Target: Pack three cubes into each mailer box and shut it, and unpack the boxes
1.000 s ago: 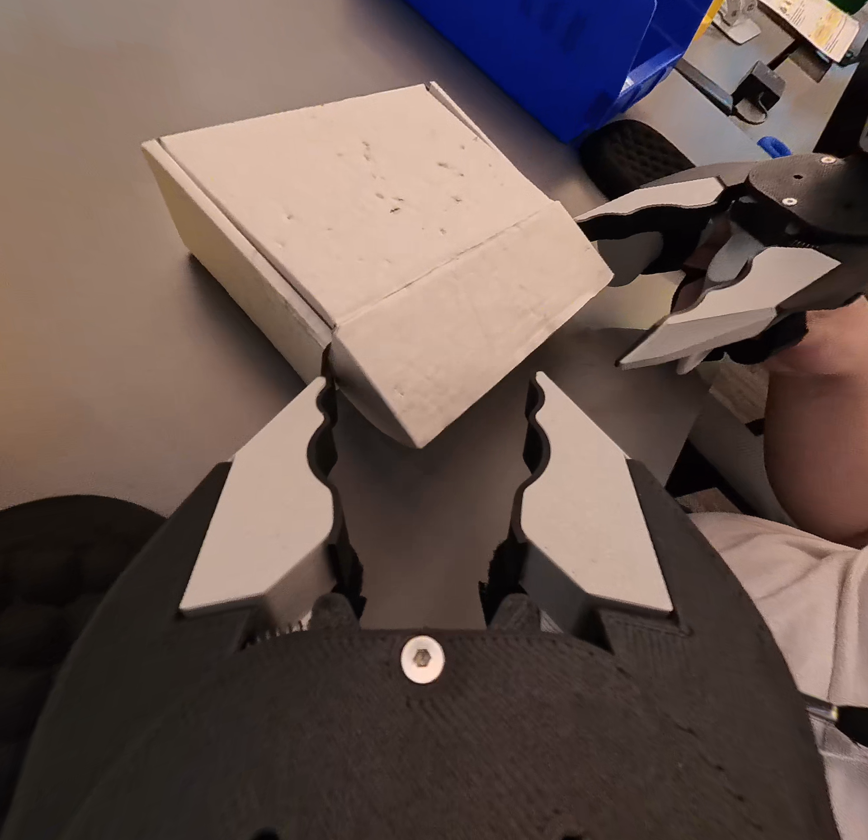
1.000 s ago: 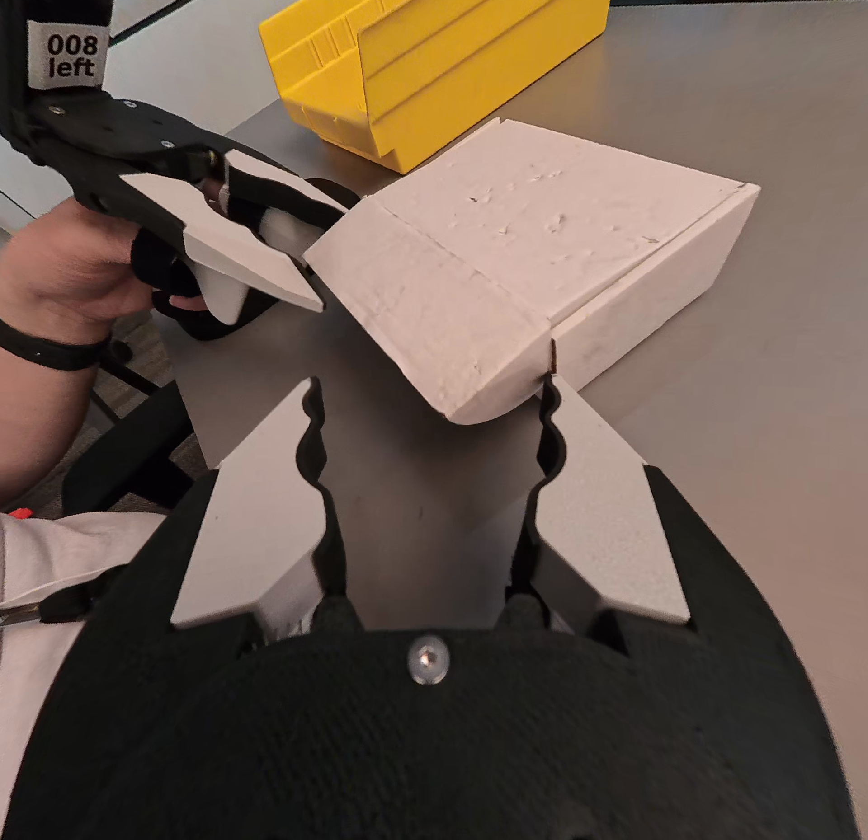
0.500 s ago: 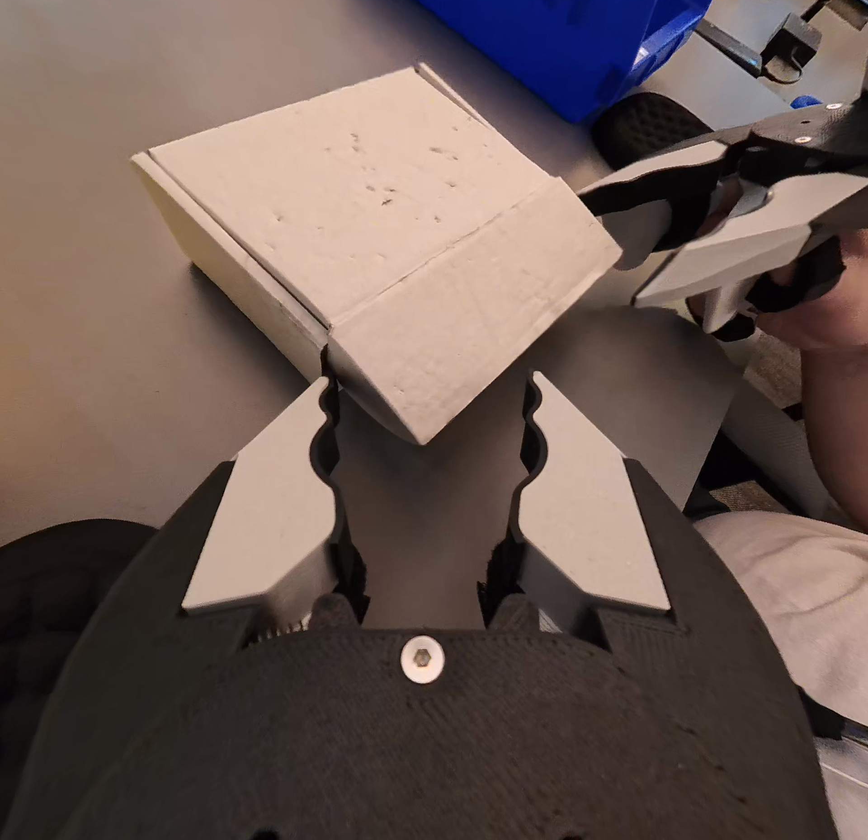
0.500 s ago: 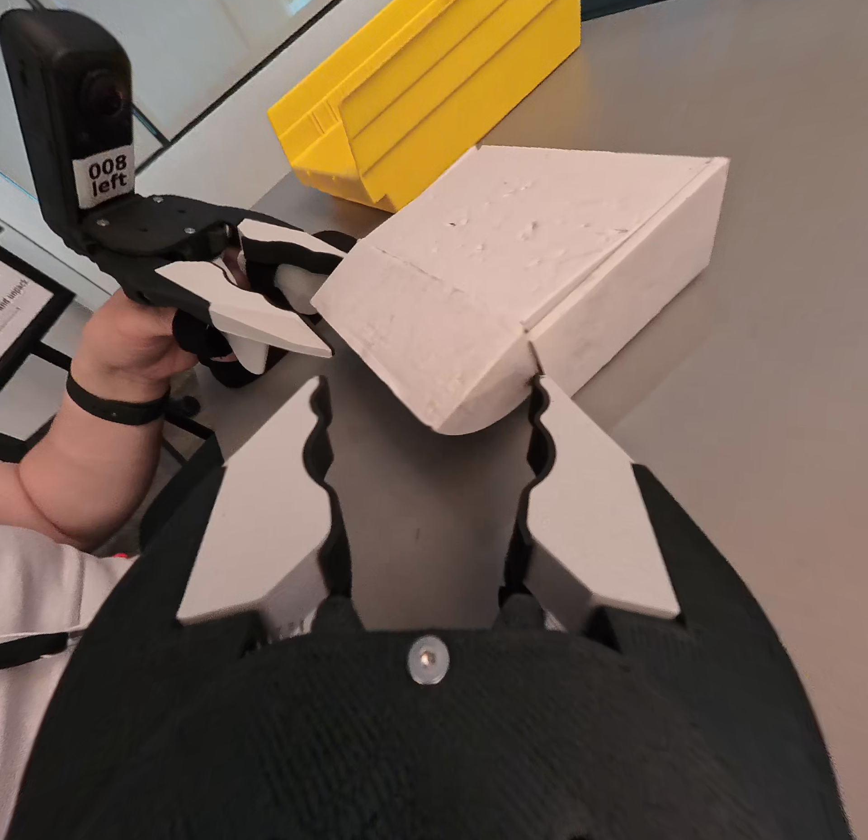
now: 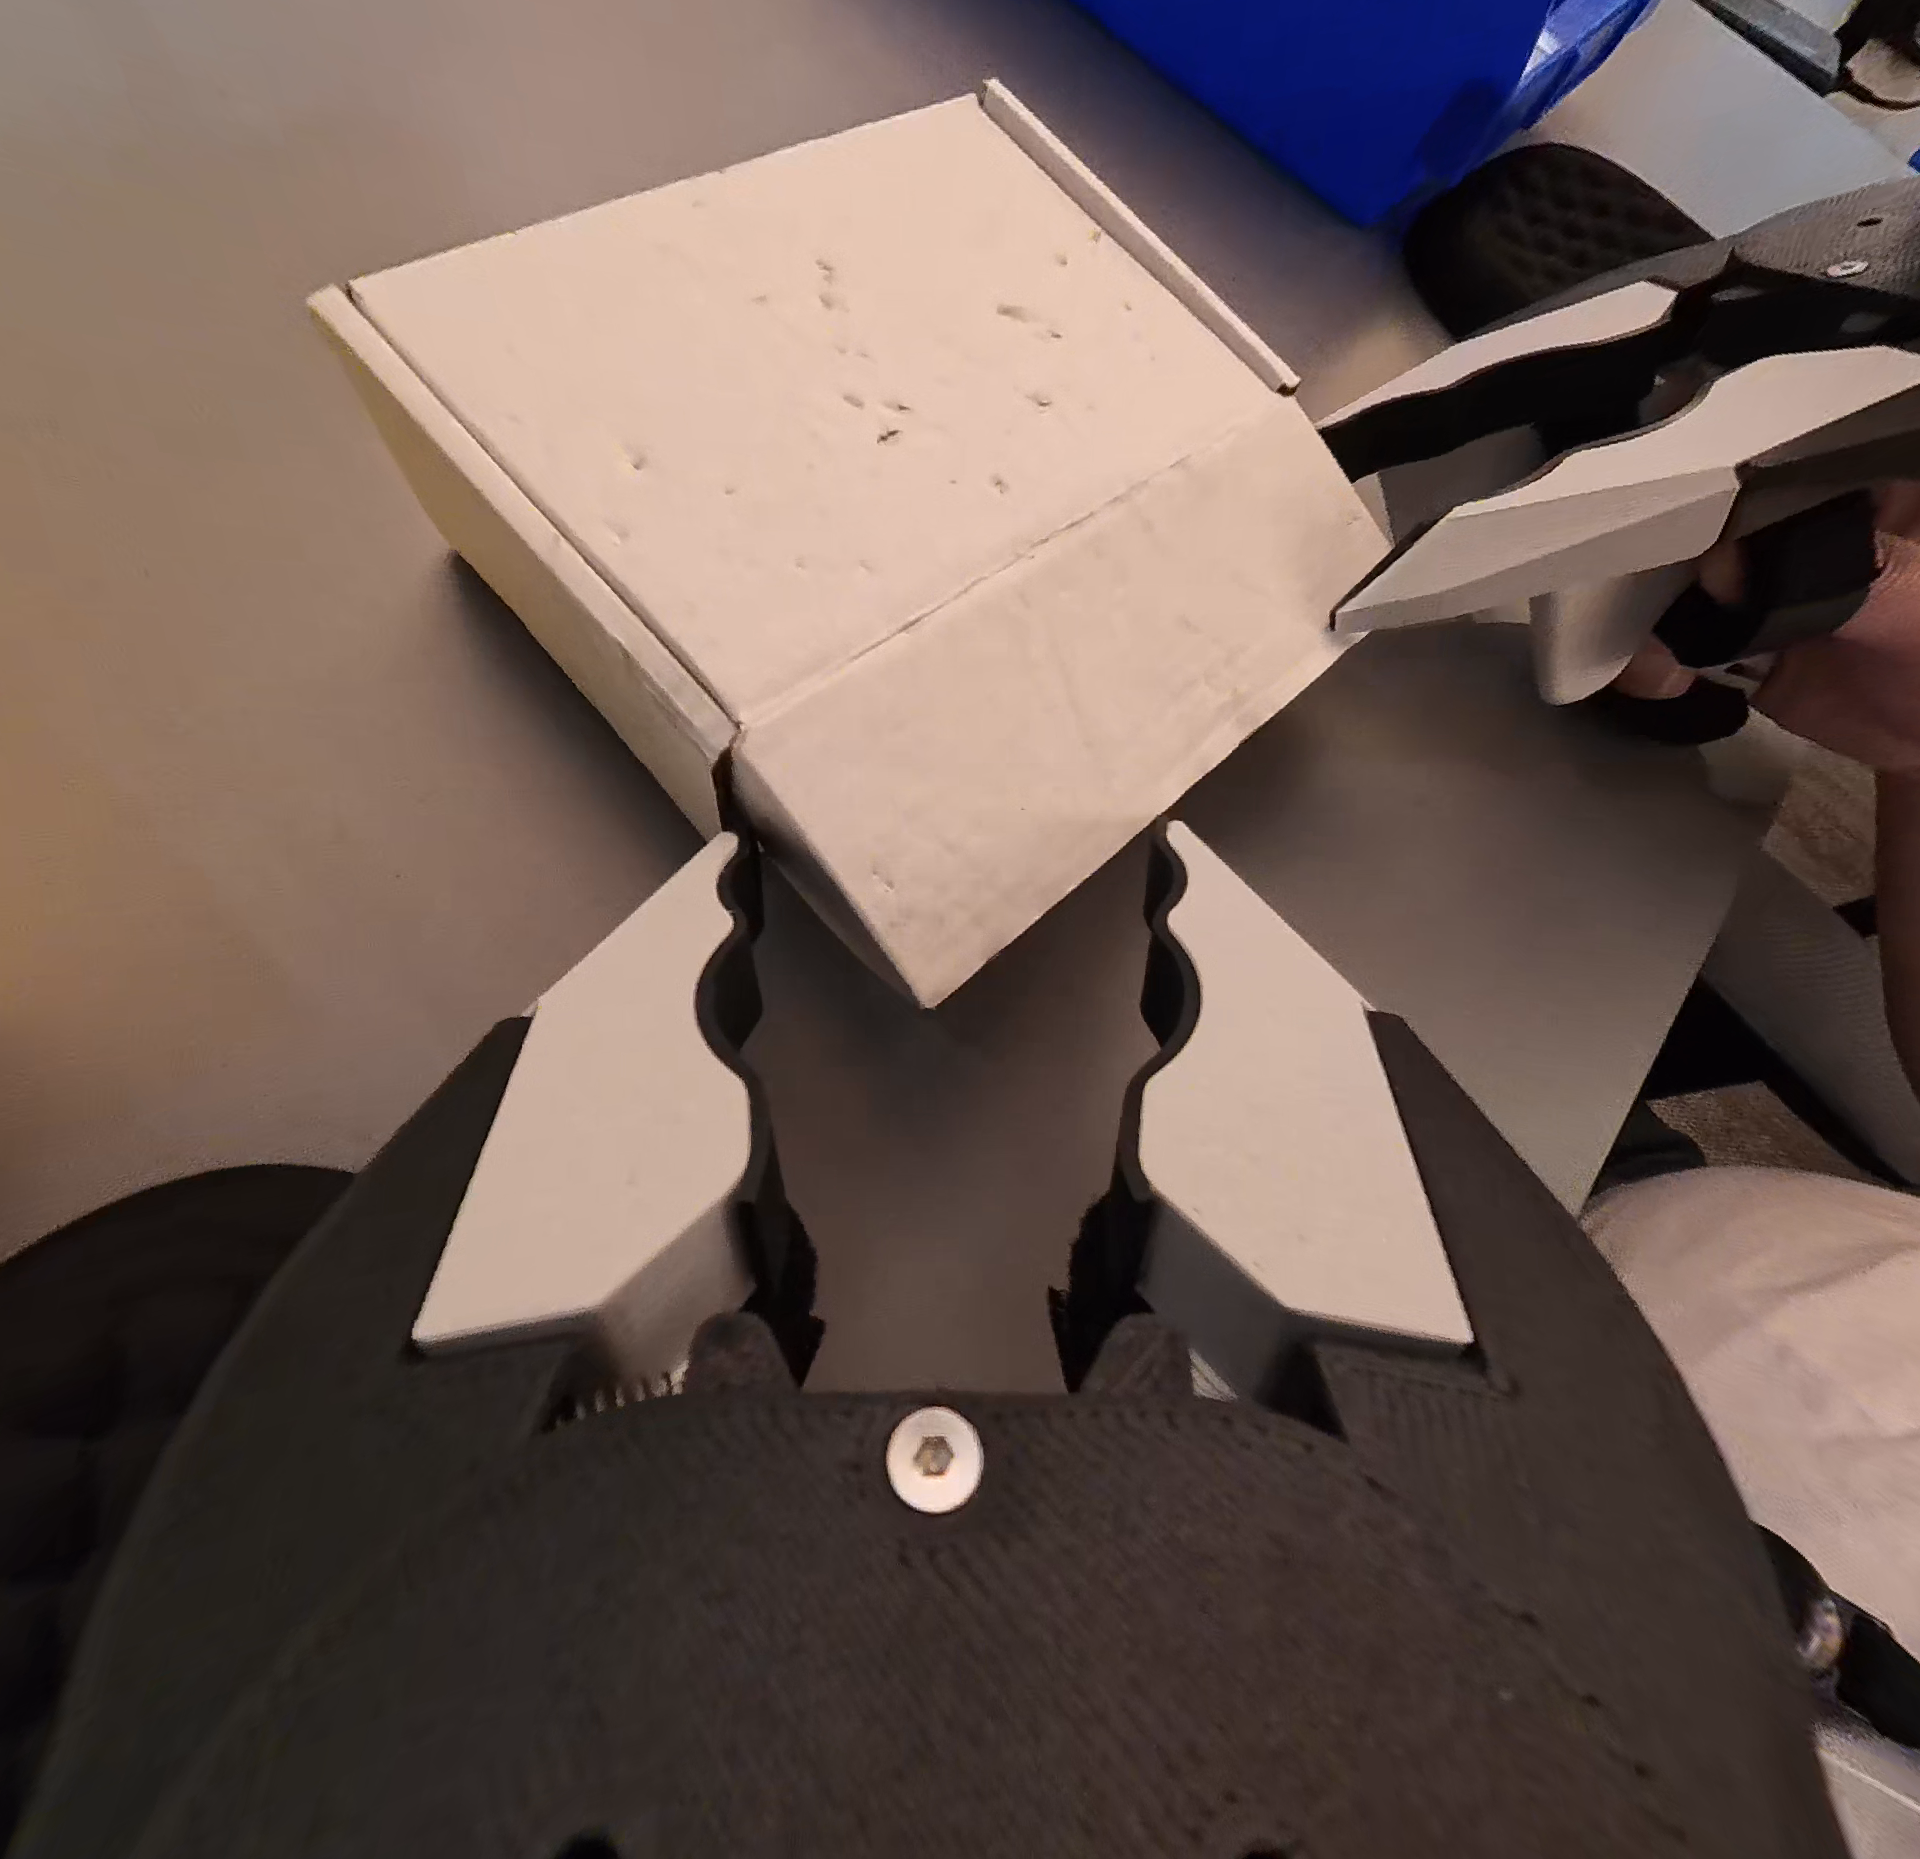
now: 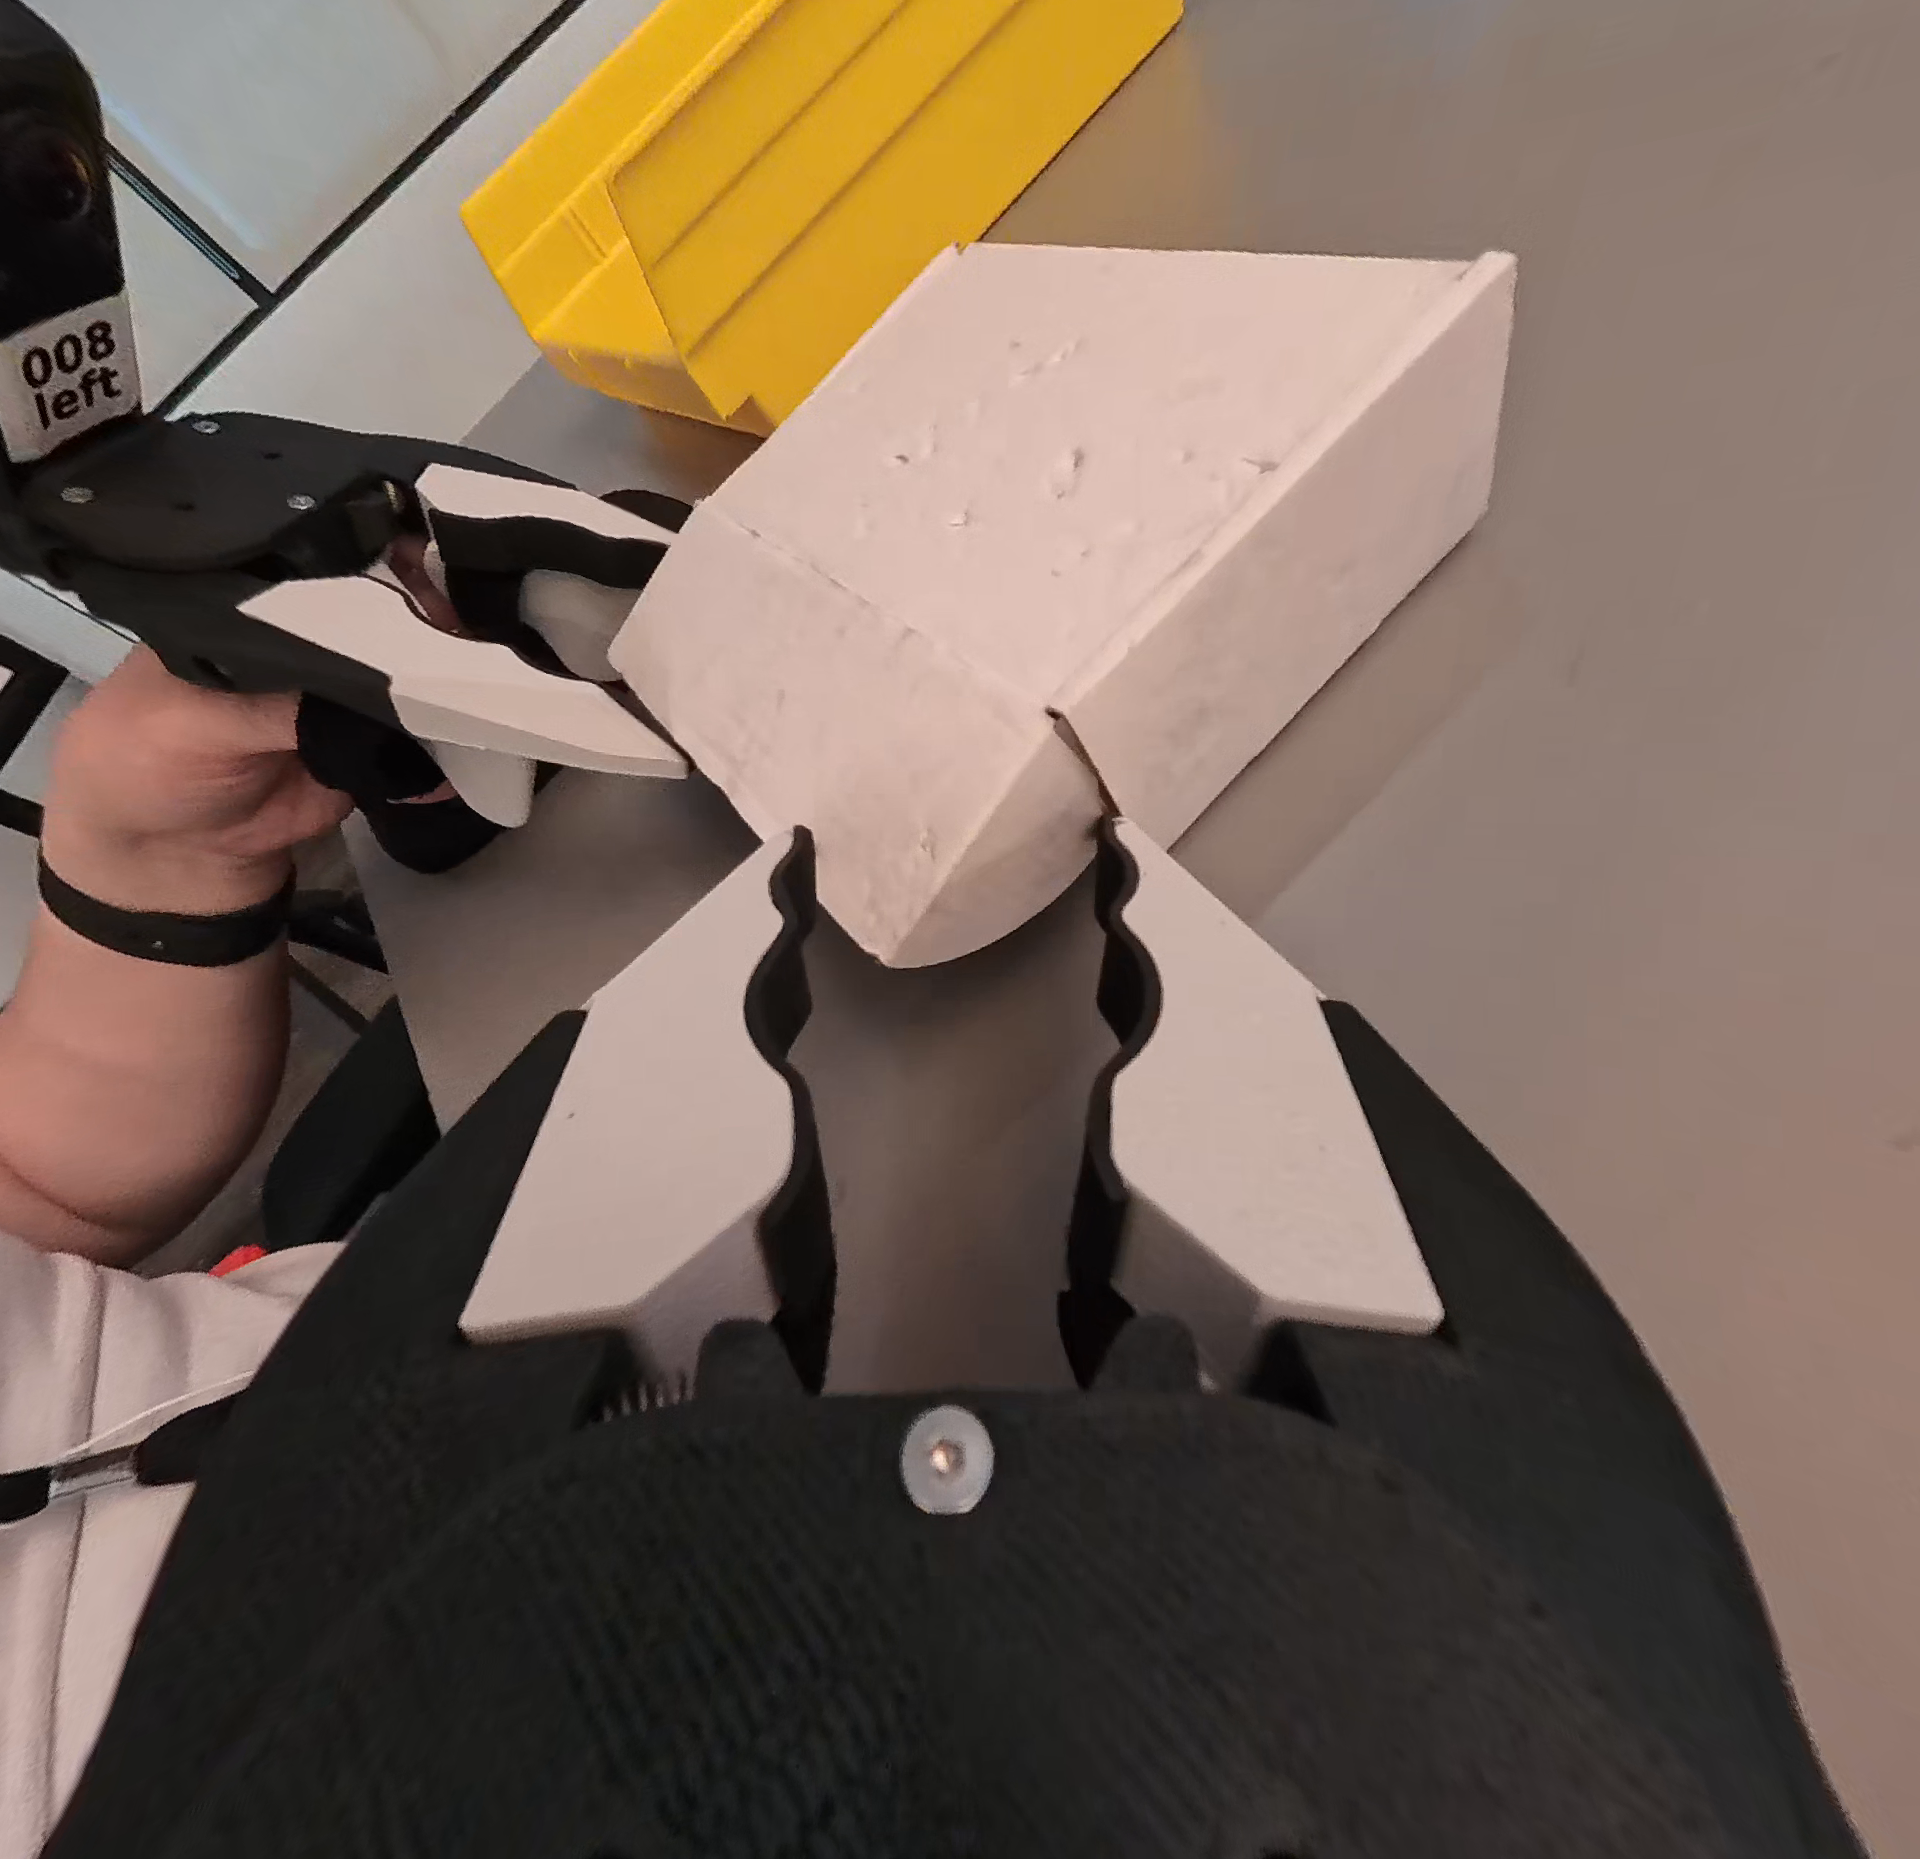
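A white mailer box (image 5: 810, 438) lies on the grey table with its lid down. Its front flap (image 5: 1039, 708) sticks out unfolded towards me. The box also shows in the right wrist view (image 6: 1122, 479), with the flap (image 6: 852, 718) in front. My left gripper (image 5: 951, 843) is open, with the flap's near-left corner between its fingertips. My right gripper (image 6: 951, 833) is open but narrowed, its fingertips on either side of the flap's other corner. Each gripper shows in the other's view: the right gripper (image 5: 1340, 531) and the left gripper (image 6: 670, 656). No cubes are in view.
A blue bin (image 5: 1299, 43) stands behind the box to the right. A yellow bin (image 6: 831, 147) stands behind it to the left. The table's (image 5: 208, 770) front edge and corner lie just under the grippers, with a black chair (image 5: 104, 1342) below.
The right gripper's jaws have narrowed around the flap's corner and it has moved in closer. The left gripper has stayed open at the other corner.
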The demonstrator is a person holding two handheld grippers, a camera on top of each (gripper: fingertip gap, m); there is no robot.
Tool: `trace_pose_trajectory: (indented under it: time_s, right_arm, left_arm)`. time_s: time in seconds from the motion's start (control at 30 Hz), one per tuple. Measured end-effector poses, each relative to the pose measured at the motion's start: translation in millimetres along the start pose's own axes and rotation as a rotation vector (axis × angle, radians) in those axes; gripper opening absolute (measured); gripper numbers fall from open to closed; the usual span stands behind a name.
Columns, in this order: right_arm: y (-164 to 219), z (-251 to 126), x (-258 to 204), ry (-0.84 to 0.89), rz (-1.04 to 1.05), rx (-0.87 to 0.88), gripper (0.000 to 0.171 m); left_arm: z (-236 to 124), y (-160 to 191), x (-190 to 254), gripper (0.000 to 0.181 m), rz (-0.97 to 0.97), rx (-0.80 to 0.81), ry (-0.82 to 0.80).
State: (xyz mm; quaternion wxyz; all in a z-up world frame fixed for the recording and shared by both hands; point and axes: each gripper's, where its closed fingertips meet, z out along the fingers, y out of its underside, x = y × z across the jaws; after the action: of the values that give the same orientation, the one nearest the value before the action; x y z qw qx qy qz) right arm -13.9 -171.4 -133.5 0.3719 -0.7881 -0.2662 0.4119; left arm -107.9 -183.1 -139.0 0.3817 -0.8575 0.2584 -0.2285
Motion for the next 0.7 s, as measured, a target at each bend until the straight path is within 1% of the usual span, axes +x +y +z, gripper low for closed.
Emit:
trace_pose_trajectory:
  time_s: [0.03, 0.27, 0.4, 0.47, 0.53, 0.57, 0.6, 0.67, 0.7]
  right_arm:
    - [-0.2, 0.1, 0.5, 0.004, -0.003, 0.000, 0.054]
    - [-3.2, -3.9, 1.8, -0.006, -0.040, 0.012, 0.054]
    - [-2.7, -3.1, 2.5, -0.009, -0.077, -0.004, 0.062]
    - [-1.6, -3.8, 4.3, 0.001, -0.108, -0.021, 0.064]
    - [-0.7, -6.5, 11.4, 0.039, -0.151, -0.043, 0.064]
    - [0.2, -8.3, 17.6, 0.070, -0.165, -0.061, 0.065]
    - [0.3, -10.5, 25.7, 0.110, -0.177, -0.077, 0.065]
    - [2.4, -15.7, 42.4, 0.192, -0.221, -0.124, 0.068]
    - [3.7, -18.8, 46.8, 0.214, -0.234, -0.148, 0.070]
  left_arm:
    - [0.4, -0.3, -0.2, 0.073, 0.002, 0.001, -0.002]
    - [1.2, 0.1, 2.7, 0.071, -0.006, 0.002, 0.007]
    - [4.8, 1.2, 5.7, 0.070, 0.020, 0.007, -0.037]
    - [6.8, 3.3, 9.5, 0.070, 0.038, 0.009, -0.054]
    - [9.2, 5.0, 19.8, 0.071, -0.002, 0.021, -0.014]
    - [10.6, 5.7, 28.1, 0.070, -0.036, 0.031, 0.031]
    - [11.8, 6.8, 37.4, 0.064, -0.070, 0.039, 0.085]
    - [14.4, 9.5, 53.0, 0.062, -0.118, 0.051, 0.174]
    - [15.1, 11.1, 54.5, 0.060, -0.129, 0.050, 0.181]
